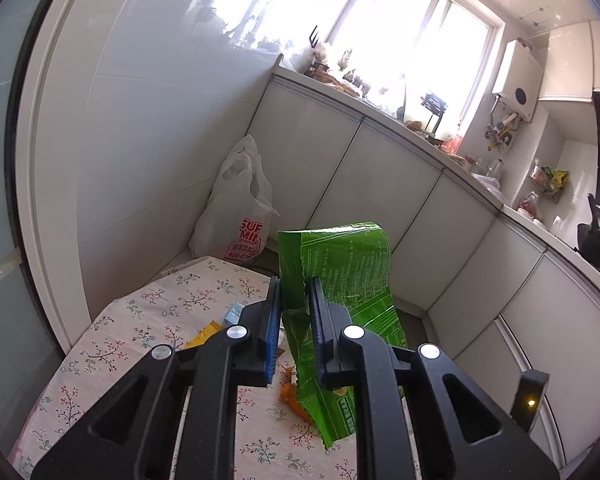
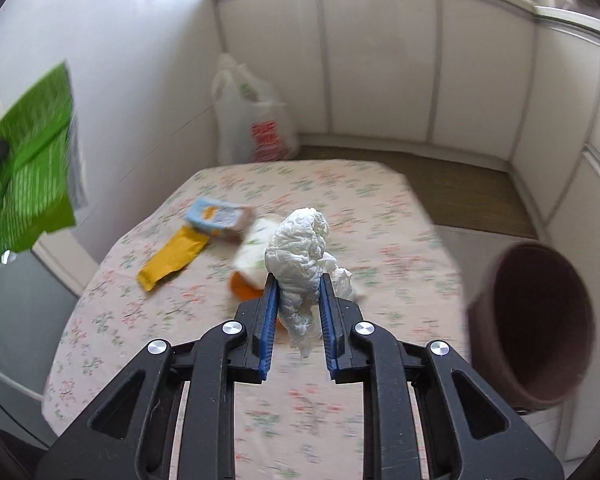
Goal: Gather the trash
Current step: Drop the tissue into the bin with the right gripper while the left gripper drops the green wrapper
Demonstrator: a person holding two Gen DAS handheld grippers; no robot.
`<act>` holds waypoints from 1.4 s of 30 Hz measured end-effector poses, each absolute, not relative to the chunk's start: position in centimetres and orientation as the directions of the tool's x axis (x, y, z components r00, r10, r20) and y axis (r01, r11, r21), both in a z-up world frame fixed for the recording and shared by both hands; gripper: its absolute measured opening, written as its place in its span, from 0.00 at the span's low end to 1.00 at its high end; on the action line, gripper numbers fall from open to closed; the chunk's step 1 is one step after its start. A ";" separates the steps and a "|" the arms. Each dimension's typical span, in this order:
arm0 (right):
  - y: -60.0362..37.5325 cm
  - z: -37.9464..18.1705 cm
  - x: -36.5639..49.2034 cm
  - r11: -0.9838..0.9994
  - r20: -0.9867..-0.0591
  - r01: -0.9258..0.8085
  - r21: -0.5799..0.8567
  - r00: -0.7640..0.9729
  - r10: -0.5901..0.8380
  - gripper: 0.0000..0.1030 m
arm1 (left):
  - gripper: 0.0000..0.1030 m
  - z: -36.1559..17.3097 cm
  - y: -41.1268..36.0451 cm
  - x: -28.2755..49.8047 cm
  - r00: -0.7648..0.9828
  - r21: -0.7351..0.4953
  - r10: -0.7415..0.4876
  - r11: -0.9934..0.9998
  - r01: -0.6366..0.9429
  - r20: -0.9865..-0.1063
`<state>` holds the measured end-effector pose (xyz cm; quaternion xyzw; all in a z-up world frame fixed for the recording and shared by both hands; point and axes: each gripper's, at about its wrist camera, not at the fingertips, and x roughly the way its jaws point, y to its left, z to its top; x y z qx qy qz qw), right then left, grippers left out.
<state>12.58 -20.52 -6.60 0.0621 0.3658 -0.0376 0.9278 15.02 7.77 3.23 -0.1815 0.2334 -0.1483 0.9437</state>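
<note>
My left tool (image 1: 294, 304) is clamped on a green bag (image 1: 340, 280), its blue pads pinching a torn edge so the bag stands up above the surface (image 1: 100, 360) and hangs down on the right side of the tool. In the right view the same green bag (image 2: 32, 160) shows at far left, lifted clear of the surface (image 2: 380, 220).

My right tool (image 2: 299, 296) is clamped on a crumpled white wad (image 2: 300, 252) of thin plastic or paper; I cannot tell which. The wad bulges above the pads and a tail of it hangs down between them.

On the flowered cloth lie more scraps: a yellow wrapper (image 2: 172, 258), flat, with a light blue packet (image 2: 218, 216) just beside its far end, and a white and orange piece (image 2: 248, 272) partly hidden behind the wad. The left view shows bits of them: the blue packet (image 1: 234, 314), the yellow wrapper (image 1: 204, 334) and orange scraps (image 1: 290, 396).

A brown bin (image 2: 532, 328) sits at the right edge of the surface, its open mouth tilted towards me. A white shopping bag (image 2: 252, 116) stands on the floor in the corner beyond the surface, also seen from the left (image 1: 236, 204).
</note>
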 end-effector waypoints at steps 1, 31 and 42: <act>-22.0 -6.3 12.0 0.984 -0.677 0.153 0.091 0.734 -0.052 0.19 | 0.14 3.1 7.4 15.0 0.844 -0.407 -0.367 0.891 0.200 -0.390; -46.1 -0.3 -3.9 0.531 -0.505 0.801 0.276 0.591 -0.629 0.93 | 0.14 0.2 -20.0 13.5 0.622 -0.325 -0.604 0.795 0.512 -0.498; -50.3 -1.6 -8.4 0.410 -0.567 0.841 0.353 0.541 -0.621 0.93 | 0.14 -1.5 -32.9 13.9 0.551 -0.270 -0.619 0.765 0.585 -0.559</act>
